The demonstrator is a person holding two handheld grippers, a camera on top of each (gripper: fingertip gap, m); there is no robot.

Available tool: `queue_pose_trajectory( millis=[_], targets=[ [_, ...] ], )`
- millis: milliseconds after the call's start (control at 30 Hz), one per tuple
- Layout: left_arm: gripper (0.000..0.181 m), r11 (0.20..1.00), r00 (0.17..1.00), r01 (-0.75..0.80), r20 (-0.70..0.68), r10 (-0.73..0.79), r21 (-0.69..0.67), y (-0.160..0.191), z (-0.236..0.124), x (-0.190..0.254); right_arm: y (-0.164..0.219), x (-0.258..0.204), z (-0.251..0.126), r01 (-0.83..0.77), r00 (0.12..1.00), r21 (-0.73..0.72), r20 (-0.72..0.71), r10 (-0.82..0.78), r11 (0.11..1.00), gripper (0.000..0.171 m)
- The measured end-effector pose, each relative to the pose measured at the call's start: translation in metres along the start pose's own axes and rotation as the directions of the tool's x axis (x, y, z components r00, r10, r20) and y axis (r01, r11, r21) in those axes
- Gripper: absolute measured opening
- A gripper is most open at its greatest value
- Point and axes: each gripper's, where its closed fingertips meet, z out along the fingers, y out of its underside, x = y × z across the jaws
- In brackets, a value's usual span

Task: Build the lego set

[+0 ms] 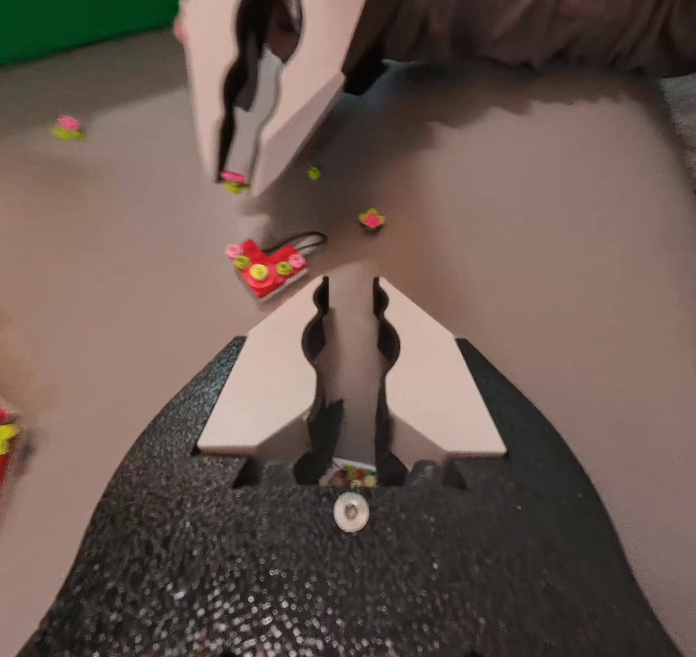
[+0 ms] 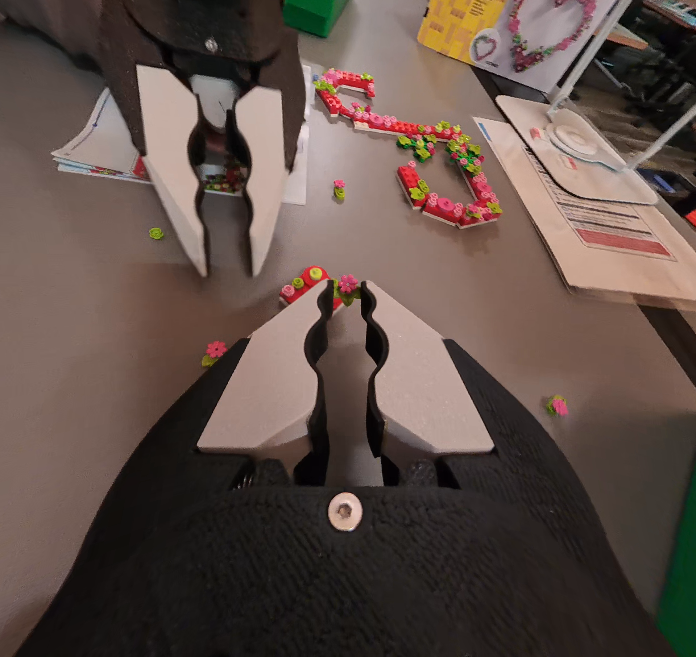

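My right gripper [image 2: 346, 288] is shut on a pink flower with a green leaf [image 2: 348, 283], held at its tips just above the table. In the left wrist view the right gripper [image 1: 236, 183] comes down from above with the flower [image 1: 233, 178] in it. A small red V-shaped section [image 1: 268, 268] with green and pink studs lies just below it; it also shows in the right wrist view [image 2: 306, 284], left of my right fingertips. My left gripper [image 1: 351, 281] is open and empty, close beside that section. It hangs at the upper left of the right wrist view [image 2: 229, 272].
A larger red heart section [image 2: 448, 176] and a hooked red strip [image 2: 348, 91] lie farther back. Loose flowers [image 2: 339, 187] [image 2: 215, 351] [image 2: 557, 406] and a green stud [image 2: 156, 233] dot the table. An instruction booklet [image 2: 94, 149], green bin [image 2: 316, 2], set box [image 2: 508, 10] and lamp base [image 2: 580, 157] ring the area. My right fingertips sit around 7 cm from my left ones.
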Motion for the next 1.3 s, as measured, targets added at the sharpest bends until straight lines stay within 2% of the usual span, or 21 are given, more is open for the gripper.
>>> queue_pose_trajectory(
  millis=[100, 200, 433, 600, 700, 833, 967, 1100, 1200, 1300],
  targets=[
    [0.04, 0.999, 0.994, -0.046, 0.103, 0.042, 0.029, -0.006, -0.007, -0.026, 0.008, -0.004, -0.011, -0.047, 0.999, -0.021, -0.027, 0.046, 0.999, 0.012],
    [0.054, 1.0, 0.998, 0.014, 0.055, -0.014, -0.011, 0.0, -0.001, -0.034, 0.02, -0.013, -0.017, -0.116, 0.993, -0.07, 0.003, 0.117, 0.991, 0.012],
    [0.056, 1.0, 0.999, 0.002, 0.049, -0.003, 0.021, -0.001, -0.003, -0.038, 0.038, -0.022, -0.014, -0.177, 0.98, -0.261, 0.046, 0.195, 0.949, 0.012],
    [0.059, 0.998, 0.996, -0.064, 0.067, 0.064, -0.008, 0.002, -0.007, -0.034, 0.048, -0.021, -0.01, -0.135, 0.986, -0.365, 0.044, 0.162, 0.921, 0.013],
    [0.059, 0.998, 0.994, -0.063, 0.091, 0.06, 0.029, -0.004, -0.01, -0.033, 0.048, -0.021, -0.01, -0.133, 0.987, -0.394, 0.033, 0.158, 0.909, 0.035],
    [0.058, 0.994, 0.996, -0.026, 0.089, 0.017, 0.102, -0.012, -0.017, -0.032, 0.043, -0.019, -0.012, -0.132, 0.989, -0.396, 0.009, 0.148, 0.909, 0.046],
    [0.059, 0.99, 0.994, -0.019, 0.113, 0.003, 0.136, -0.015, -0.025, -0.039, 0.033, -0.016, -0.015, -0.197, 0.979, -0.354, -0.033, 0.199, 0.914, 0.048],
    [0.059, 0.982, 0.991, -0.04, 0.136, 0.015, 0.182, -0.021, -0.037, -0.042, 0.015, -0.027, 0.008, -0.354, 0.935, -0.277, -0.069, 0.349, 0.893, 0.043],
    [0.059, 0.978, 0.99, -0.069, 0.133, 0.043, 0.195, -0.021, -0.04, -0.04, 0.03, -0.03, 0.02, -0.342, 0.94, -0.354, -0.144, 0.31, 0.871, 0.041],
    [0.059, 0.973, 0.983, -0.139, 0.145, 0.114, 0.183, -0.019, -0.039, -0.036, 0.026, -0.032, 0.026, -0.399, 0.917, -0.315, -0.135, 0.376, 0.861, 0.031]
  ],
)
